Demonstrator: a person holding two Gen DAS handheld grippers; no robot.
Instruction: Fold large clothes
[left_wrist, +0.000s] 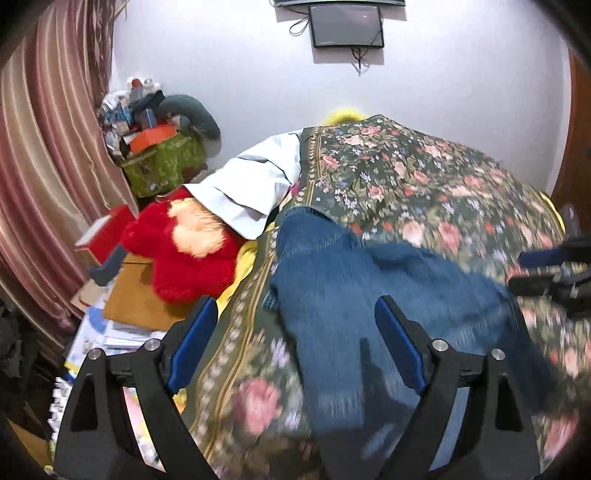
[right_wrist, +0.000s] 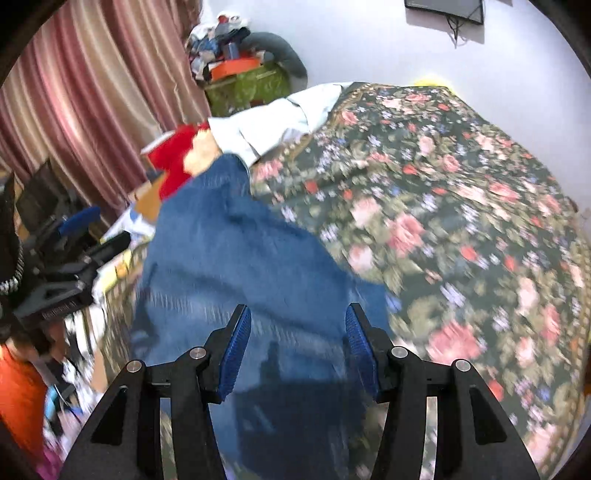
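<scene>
Blue jeans (left_wrist: 369, 280) lie spread along the left part of a bed covered by a dark floral bedspread (left_wrist: 424, 177). My left gripper (left_wrist: 295, 301) hovers over the near end of the jeans, open wide, with nothing between its blue pads. In the right wrist view the jeans (right_wrist: 236, 251) run from under my right gripper (right_wrist: 298, 307) toward the bed's left edge. That gripper's jaws stand partly apart above the denim and grip nothing. Each gripper shows in the other's view: the right gripper (left_wrist: 546, 273) at the right edge, the left gripper (right_wrist: 74, 240) at the left edge.
A light blue shirt (left_wrist: 255, 177) lies at the bed's far left corner, partly over a red plush toy (left_wrist: 192, 251). Boxes and papers (left_wrist: 129, 302) crowd the floor left of the bed. A green box (left_wrist: 166, 162) of clutter and a pink curtain (left_wrist: 48, 147) stand behind them. An orange sleeve (right_wrist: 18, 391) shows low left.
</scene>
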